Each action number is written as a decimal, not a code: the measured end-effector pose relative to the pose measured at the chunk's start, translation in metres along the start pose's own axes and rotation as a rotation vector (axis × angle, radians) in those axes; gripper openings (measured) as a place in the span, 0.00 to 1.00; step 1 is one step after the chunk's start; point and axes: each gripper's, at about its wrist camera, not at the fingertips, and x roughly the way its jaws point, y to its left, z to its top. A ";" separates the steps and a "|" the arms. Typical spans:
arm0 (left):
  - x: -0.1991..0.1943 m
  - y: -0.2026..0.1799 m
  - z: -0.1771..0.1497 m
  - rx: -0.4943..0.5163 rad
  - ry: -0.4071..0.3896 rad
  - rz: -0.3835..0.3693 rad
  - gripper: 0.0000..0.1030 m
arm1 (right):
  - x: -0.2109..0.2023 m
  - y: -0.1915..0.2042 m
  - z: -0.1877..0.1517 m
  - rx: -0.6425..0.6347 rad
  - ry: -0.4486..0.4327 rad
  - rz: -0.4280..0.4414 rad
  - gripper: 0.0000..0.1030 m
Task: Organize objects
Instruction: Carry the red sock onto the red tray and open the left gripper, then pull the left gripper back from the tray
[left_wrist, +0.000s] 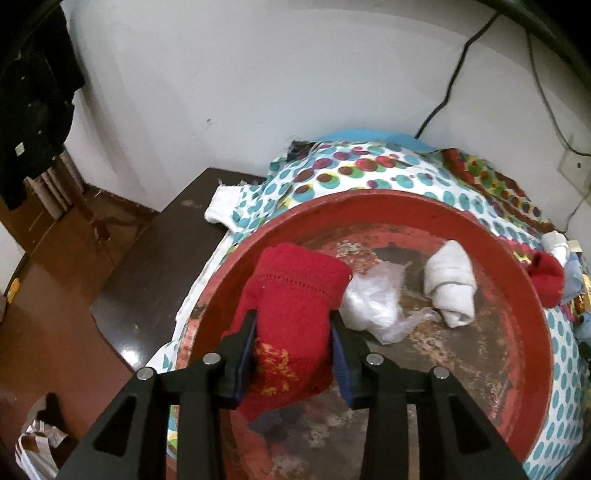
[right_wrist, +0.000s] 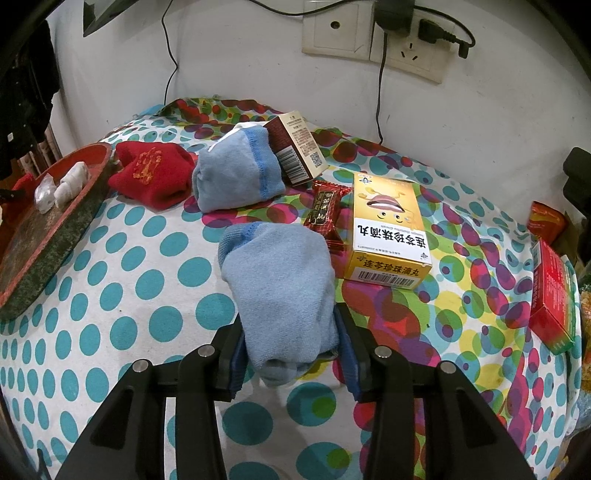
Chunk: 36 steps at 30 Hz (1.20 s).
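Observation:
My left gripper (left_wrist: 293, 325) is shut on a folded red sock (left_wrist: 295, 288) with yellow stitching, held over the near left part of a round red tray (left_wrist: 369, 195). A rolled white sock (left_wrist: 448, 284) and a crumpled clear plastic wrap (left_wrist: 373, 302) lie in the tray. My right gripper (right_wrist: 288, 325) is shut on a folded light blue sock (right_wrist: 280, 288) over the dotted cloth (right_wrist: 129, 295). Farther back lie a second blue sock (right_wrist: 236, 177) and another red sock (right_wrist: 151, 177), beside the tray (right_wrist: 48, 243).
A yellow medicine box (right_wrist: 388, 229), a brown box (right_wrist: 299, 147), a red candy wrapper (right_wrist: 325, 214) and a red box (right_wrist: 554, 295) lie on the cloth. Wall sockets with cables (right_wrist: 402, 40) are behind. A dark table edge (left_wrist: 147, 258) and floor lie left of the tray.

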 end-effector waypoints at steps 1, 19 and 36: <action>0.002 0.001 -0.001 -0.003 0.008 0.003 0.41 | 0.000 0.001 0.000 -0.002 0.000 -0.002 0.38; -0.046 -0.023 -0.027 0.072 -0.022 -0.024 0.54 | 0.000 0.001 0.000 -0.001 0.000 -0.002 0.38; -0.099 -0.108 -0.093 0.118 -0.039 -0.117 0.54 | 0.000 -0.002 -0.001 -0.002 -0.002 0.009 0.37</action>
